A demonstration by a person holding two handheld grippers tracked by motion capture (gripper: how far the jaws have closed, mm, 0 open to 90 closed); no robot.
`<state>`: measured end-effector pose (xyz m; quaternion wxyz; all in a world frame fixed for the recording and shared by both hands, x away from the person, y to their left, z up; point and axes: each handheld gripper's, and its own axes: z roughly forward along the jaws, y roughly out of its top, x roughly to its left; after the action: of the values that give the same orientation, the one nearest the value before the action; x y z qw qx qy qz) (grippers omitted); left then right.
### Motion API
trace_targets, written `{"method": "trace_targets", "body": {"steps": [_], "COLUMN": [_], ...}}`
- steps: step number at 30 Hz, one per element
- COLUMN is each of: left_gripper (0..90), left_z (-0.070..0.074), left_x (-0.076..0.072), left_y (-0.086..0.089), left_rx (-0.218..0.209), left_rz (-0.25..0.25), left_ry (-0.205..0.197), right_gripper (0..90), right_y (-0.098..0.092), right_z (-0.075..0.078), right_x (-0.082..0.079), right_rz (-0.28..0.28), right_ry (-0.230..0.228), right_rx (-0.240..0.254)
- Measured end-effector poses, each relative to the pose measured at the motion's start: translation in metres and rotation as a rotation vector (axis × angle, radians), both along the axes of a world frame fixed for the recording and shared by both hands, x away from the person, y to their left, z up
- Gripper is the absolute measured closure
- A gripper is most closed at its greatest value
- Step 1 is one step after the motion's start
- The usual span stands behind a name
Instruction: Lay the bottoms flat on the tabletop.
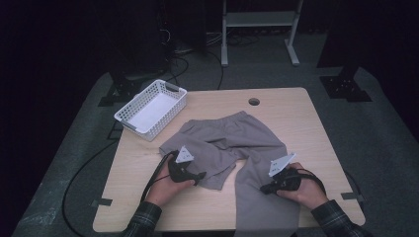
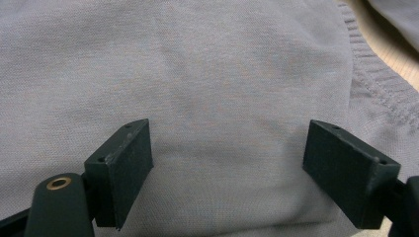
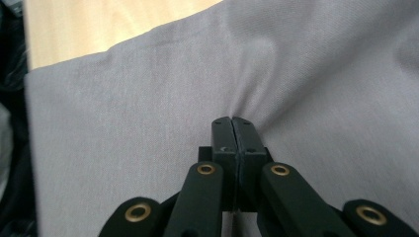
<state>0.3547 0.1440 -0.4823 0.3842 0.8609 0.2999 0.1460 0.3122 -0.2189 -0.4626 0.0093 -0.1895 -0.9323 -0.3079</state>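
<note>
Lying under both tongs, grey shorts [image 1: 232,148]: right gripper [image 3: 232,123] pinches fabric, left gripper [image 2: 227,153] gapes above.

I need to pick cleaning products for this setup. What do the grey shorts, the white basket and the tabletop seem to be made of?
Grey shorts: soft knit fabric, likely cotton jersey; fine weave, a ribbed stitched hem, and puckers at the right gripper's fingers.
White basket: probably moulded plastic, with slotted lattice walls.
Tabletop: pale wood or wood-look laminate, matte, with faint grain.
</note>
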Motion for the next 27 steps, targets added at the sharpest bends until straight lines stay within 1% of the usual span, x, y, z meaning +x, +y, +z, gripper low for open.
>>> {"method": "trace_targets", "body": {"steps": [4,6,12,15,18,23,26,27], "left_gripper": [17.8,17.8,17.8,17.8,17.8,17.8,17.8,17.8], "left_z": [0.000,0.000,0.000,0.000,0.000,0.000,0.000,0.000], "left_x": [0.000,0.000,0.000,0.000,0.000,0.000,0.000,0.000], "left_y": [0.000,0.000,0.000,0.000,0.000,0.000,0.000,0.000], "left_rx": [-0.001,-0.001,-0.003,-0.003,-0.003,-0.002,-0.002,-0.002], "left_rz": [0.001,0.001,0.002,0.004,0.002,0.001,0.000,0.000], "left_ry": [-0.001,0.000,0.000,0.002,0.000,-0.001,0.000,0.000], "right_gripper": [88.9,88.9,88.9,88.9,89.0,89.0,87.7,84.6], "right_y": [0.000,-0.001,-0.007,-0.012,-0.018,-0.034,-0.038,-0.037], "right_z": [0.000,0.000,0.000,0.001,0.002,0.003,0.004,0.005], "right_x": [-0.010,-0.014,-0.027,-0.031,-0.035,-0.037,-0.038,-0.037], "right_rz": [0.034,0.053,0.096,0.112,0.105,0.059,0.061,0.065], "right_ry": [0.023,0.027,0.059,0.072,0.086,0.062,0.041,0.024], "right_rx": [-0.003,-0.002,-0.008,-0.018,-0.029,-0.054,-0.052,-0.042]}}
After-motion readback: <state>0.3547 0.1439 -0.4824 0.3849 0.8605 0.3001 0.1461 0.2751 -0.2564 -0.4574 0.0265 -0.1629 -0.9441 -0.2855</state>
